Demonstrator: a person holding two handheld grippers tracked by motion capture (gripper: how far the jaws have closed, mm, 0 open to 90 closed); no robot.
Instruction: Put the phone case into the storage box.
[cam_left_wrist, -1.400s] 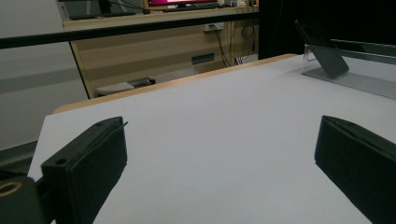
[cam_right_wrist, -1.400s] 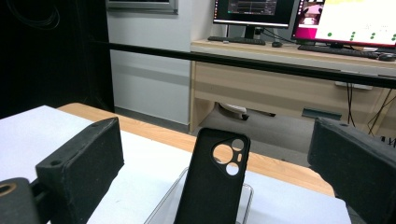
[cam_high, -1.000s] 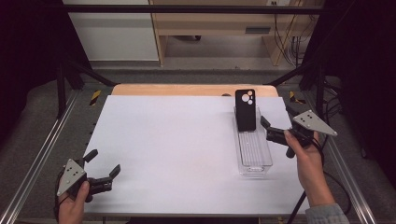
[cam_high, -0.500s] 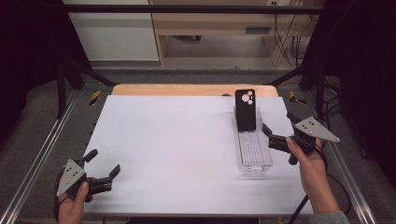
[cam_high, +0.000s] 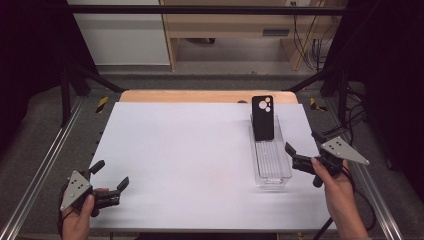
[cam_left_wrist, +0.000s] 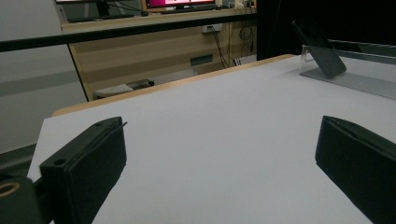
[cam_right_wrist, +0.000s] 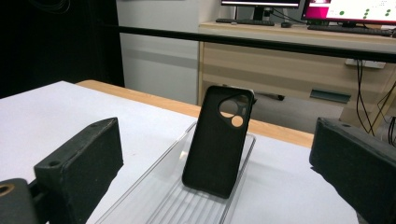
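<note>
Here, one black phone case (cam_high: 263, 117) stands tilted at the far end of one clear tray (cam_high: 270, 172) on the table's (cam_high: 190, 150) right side. Right gripper (cam_high: 303, 149) just right of tray, jaws apart, empty. Left gripper (cam_high: 110, 176) near-left, jaws apart.

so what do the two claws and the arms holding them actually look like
Both are matching handheld tools: the left claw and right claw each have two black, blocky jaws with a small hole near the base. A grey three-cornered plate with dark dots tops each one. A black cable trails from each. The person's forearms are bare, no sleeves visible.
</note>
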